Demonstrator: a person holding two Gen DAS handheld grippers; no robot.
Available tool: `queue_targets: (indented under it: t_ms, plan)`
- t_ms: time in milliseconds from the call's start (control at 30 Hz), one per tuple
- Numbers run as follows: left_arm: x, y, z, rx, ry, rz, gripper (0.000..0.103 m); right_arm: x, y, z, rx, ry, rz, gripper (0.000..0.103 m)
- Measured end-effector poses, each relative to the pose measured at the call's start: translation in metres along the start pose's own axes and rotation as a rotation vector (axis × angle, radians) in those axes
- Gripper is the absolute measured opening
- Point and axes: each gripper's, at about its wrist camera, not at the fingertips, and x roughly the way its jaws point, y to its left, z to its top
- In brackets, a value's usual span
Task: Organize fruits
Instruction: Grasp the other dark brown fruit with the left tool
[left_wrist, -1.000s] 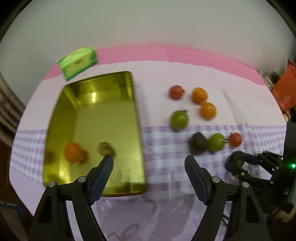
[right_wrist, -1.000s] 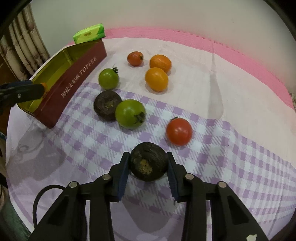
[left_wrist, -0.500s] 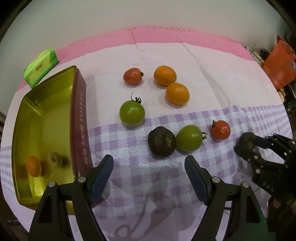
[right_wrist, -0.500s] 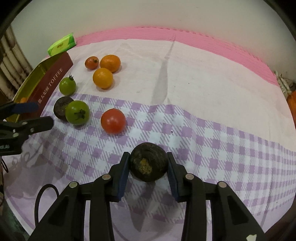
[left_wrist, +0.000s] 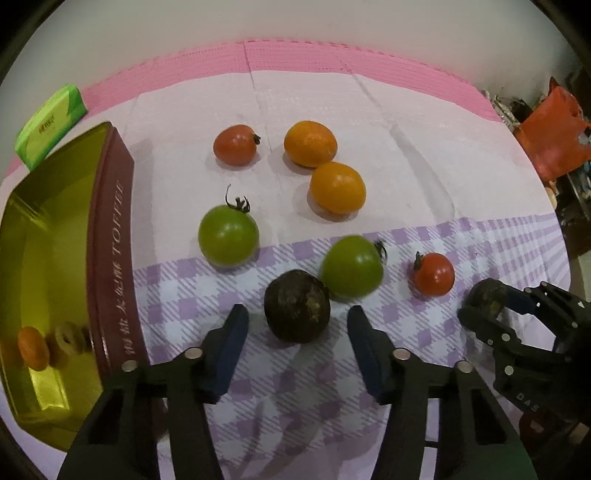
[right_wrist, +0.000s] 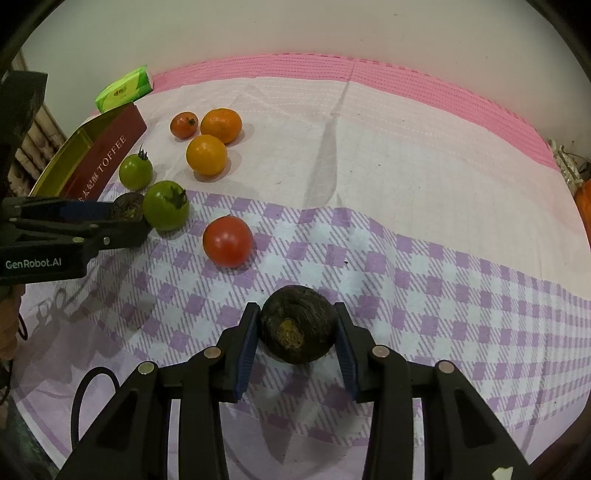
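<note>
Left claw (left_wrist: 295, 334) swung off the toffee tin (left_wrist: 110, 236) to the fruit cluster since a second ago; right claw (right_wrist: 295, 334) carried its dark fruit away from the tin.
Left claw jaws closing, dark round fruit (left_wrist: 297, 312) sits between them on the checked tabletop cloth (left_wrist: 480, 236), pads not on it yet. That fruit touches a green tomato (left_wrist: 351, 267) on its far side from the tin. Right claw pinched on a second dark fruit (right_wrist: 297, 325), well away from the tin. Left view only: tin's gold inside, an orange fruit (left_wrist: 33, 349) and a pale round piece (left_wrist: 68, 338) in it. Right view only: person's hand (right_wrist: 9, 325) at the edge behind the left claw. Both views: second green tomato (left_wrist: 228, 240), two oranges, two red tomatoes beyond the tin, green packet (left_wrist: 50, 127) behind it.
</note>
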Motion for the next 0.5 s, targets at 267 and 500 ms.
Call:
queue_targets:
  t_ms: [267, 500]
  plan:
    - [0.005, -0.003, 0.007, -0.007, 0.005, 0.023, 0.036, 0.000, 0.001, 0.000, 0.002, 0.001, -0.001, 0.038]
    - [-0.044, 0.005, 0.013, 0.003, -0.090, 0.044, 0.036, 0.001, 0.000, 0.000, 0.003, 0.001, -0.001, 0.038]
